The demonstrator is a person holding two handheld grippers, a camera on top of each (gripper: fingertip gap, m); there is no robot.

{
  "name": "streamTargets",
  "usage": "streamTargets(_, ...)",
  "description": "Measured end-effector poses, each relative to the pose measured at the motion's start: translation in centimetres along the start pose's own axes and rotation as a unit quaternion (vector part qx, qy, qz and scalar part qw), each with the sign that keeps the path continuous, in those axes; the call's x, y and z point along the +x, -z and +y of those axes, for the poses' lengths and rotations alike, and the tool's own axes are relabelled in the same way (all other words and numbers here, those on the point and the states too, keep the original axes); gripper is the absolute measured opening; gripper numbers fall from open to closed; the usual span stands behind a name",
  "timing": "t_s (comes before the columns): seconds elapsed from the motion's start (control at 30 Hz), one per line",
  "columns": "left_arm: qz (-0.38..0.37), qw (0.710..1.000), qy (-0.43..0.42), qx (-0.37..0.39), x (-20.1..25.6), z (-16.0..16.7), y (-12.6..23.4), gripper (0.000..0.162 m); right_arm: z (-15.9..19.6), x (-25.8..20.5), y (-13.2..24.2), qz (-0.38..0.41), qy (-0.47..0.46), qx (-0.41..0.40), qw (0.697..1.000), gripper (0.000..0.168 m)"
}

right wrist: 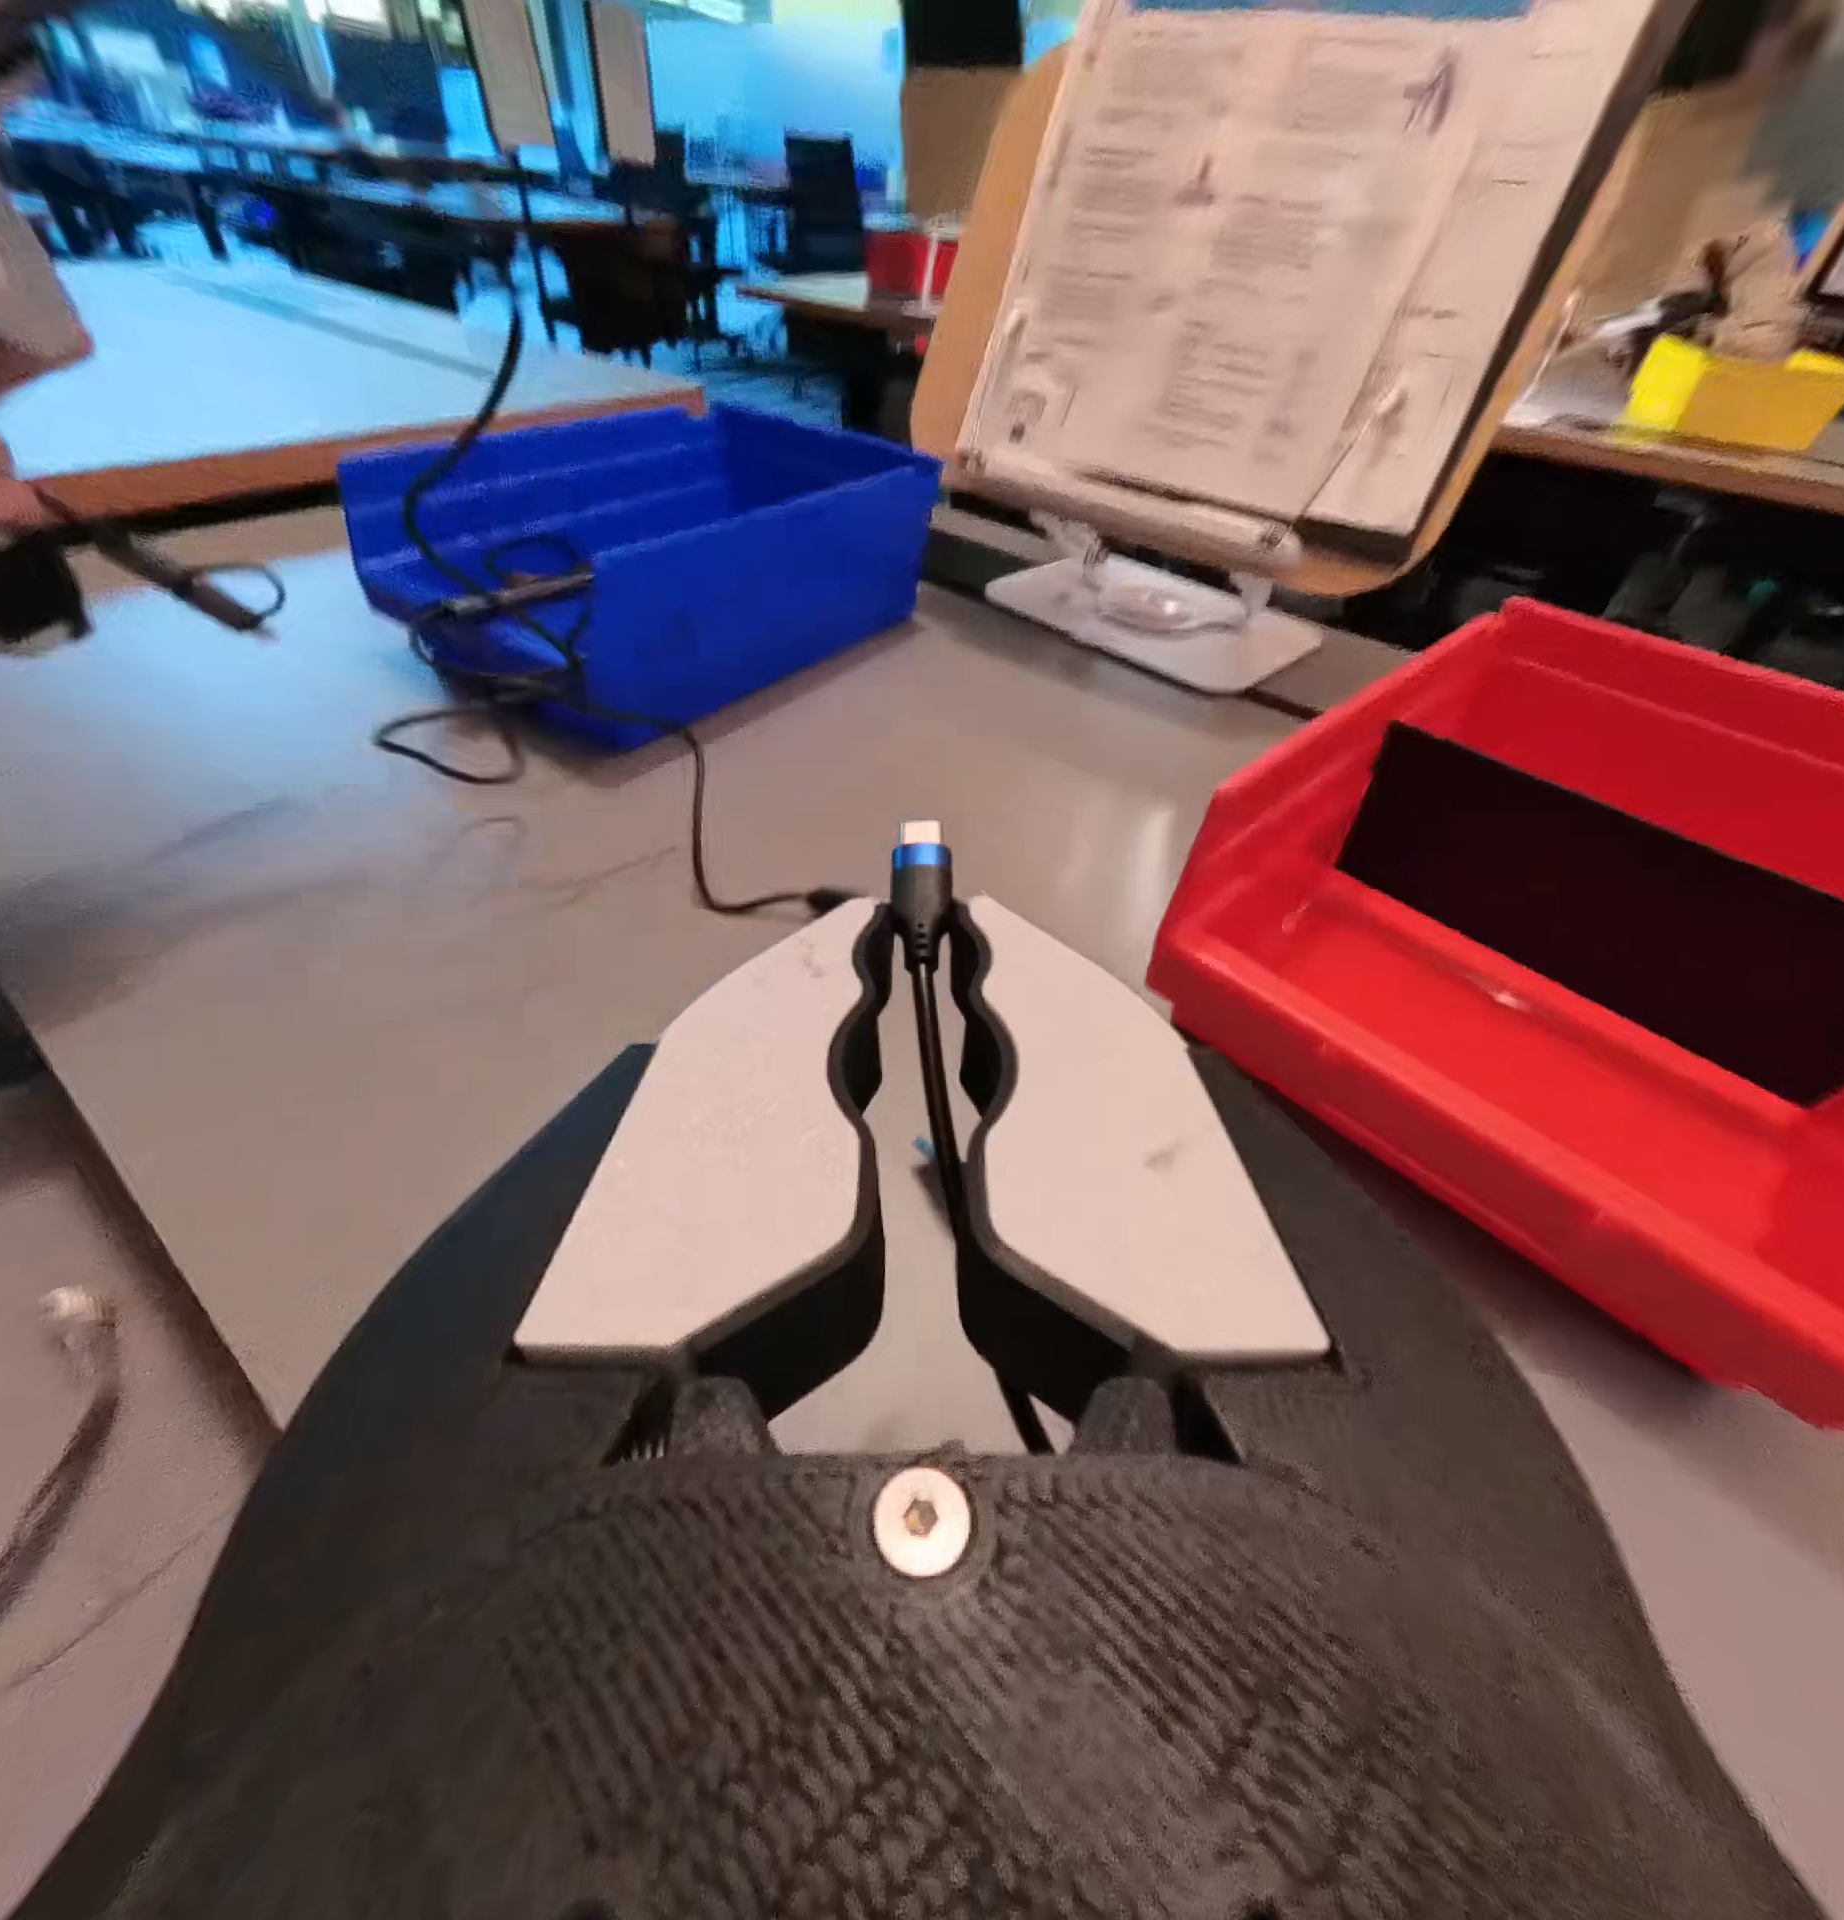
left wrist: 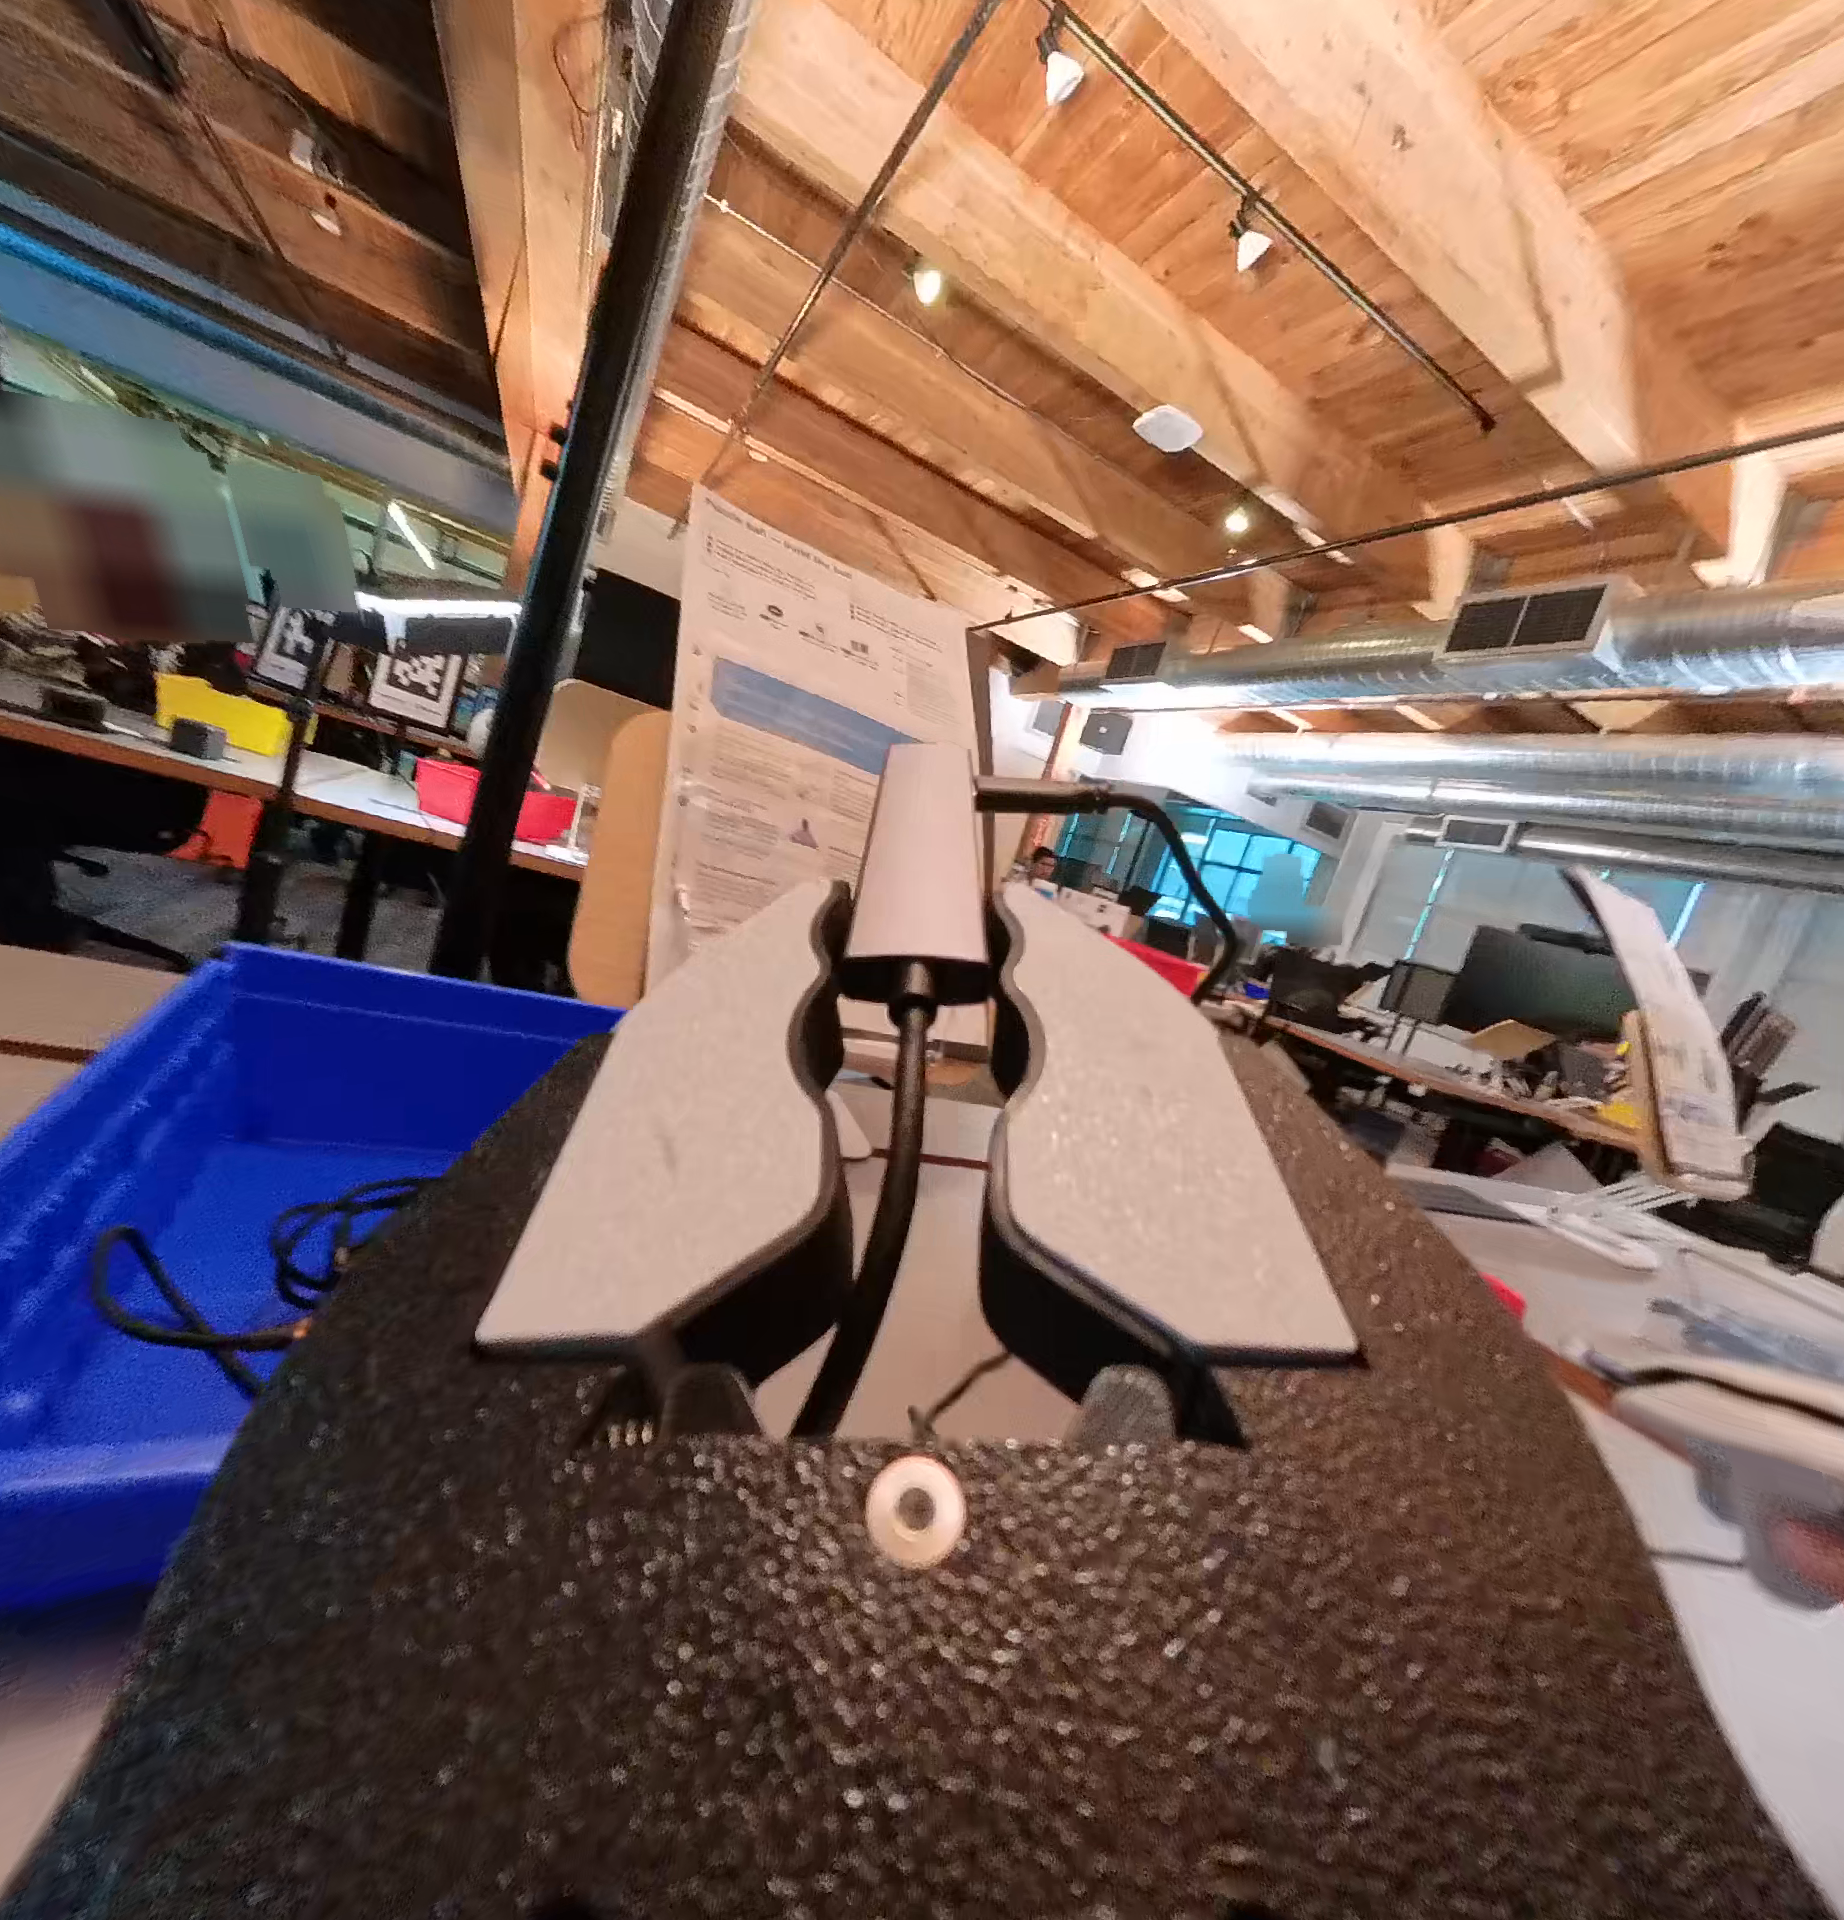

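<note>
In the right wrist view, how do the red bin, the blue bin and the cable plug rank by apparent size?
1. red bin, though it sits nearer the camera and is cut off by the frame.
2. blue bin, farther away, so true size against the red one is unsure.
3. cable plug, clearly smallest, held in the right gripper.

Ceiling (left wrist: pixel 1261 208): exposed timber beams and planks, with track spotlights (left wrist: pixel 1253 244) on a black rail. Silver ducts (left wrist: pixel 1520 665) run along the upper right. Windows (left wrist: pixel 1240 847) at the far end admit daylight. Long desks (left wrist: pixel 378 795) stand in rows. A black pole (left wrist: pixel 585 499) rises on the left. A grey tabletop (right wrist: pixel 274 935) fills the foreground, with dark chairs (right wrist: pixel 824 203) behind it.
</note>
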State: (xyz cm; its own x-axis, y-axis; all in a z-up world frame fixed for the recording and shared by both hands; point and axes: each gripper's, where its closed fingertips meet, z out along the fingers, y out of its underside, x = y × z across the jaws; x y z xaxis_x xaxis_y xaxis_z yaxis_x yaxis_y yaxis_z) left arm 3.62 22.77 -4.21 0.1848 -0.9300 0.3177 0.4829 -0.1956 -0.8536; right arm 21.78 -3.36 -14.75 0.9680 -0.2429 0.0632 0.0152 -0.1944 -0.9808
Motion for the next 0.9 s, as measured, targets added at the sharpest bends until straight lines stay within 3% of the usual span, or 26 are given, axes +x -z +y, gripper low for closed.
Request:
streamTargets(0.23, 0.026, 0.998, -0.049, -0.020, 1.2, 0.4, -0.1, 0.024, -11.4, 2.6, 1.4, -0.033, 0.051, 0.106, 0.992, 0.011)
streamTargets(0.43, 0.068, 0.996, -0.045, -0.045, 3.1, 2.4, -0.6, 0.024, -15.3, 9.6, -1.7, -0.049, -0.029, 0.119, 0.991, 0.010)
streamTargets(0.57, 0.080, 0.994, -0.046, -0.058, 3.5, 3.5, -0.8, 0.024, -13.6, 14.0, -4.6, -0.039, -0.092, 0.147, 0.984, 0.010)
streamTargets(0.7, 0.083, 0.993, -0.038, -0.073, 3.4, 4.6, -0.9, 0.024, -6.2, 17.5, -8.1, -0.018, -0.190, 0.063, 0.980, 0.011)
streamTargets(0.83, 0.083, 0.993, -0.043, -0.079, 3.2, 5.1, -1.0, 0.024, 1.1, 21.9, -8.9, 0.100, -0.111, -0.095, 0.984, 0.013)
streamTargets(0.9, 0.082, 0.992, -0.045, -0.081, 3.1, 5.4, -1.0, 0.024, 2.8, 24.1, -8.3, 0.155, -0.051, -0.163, 0.973, 0.025)
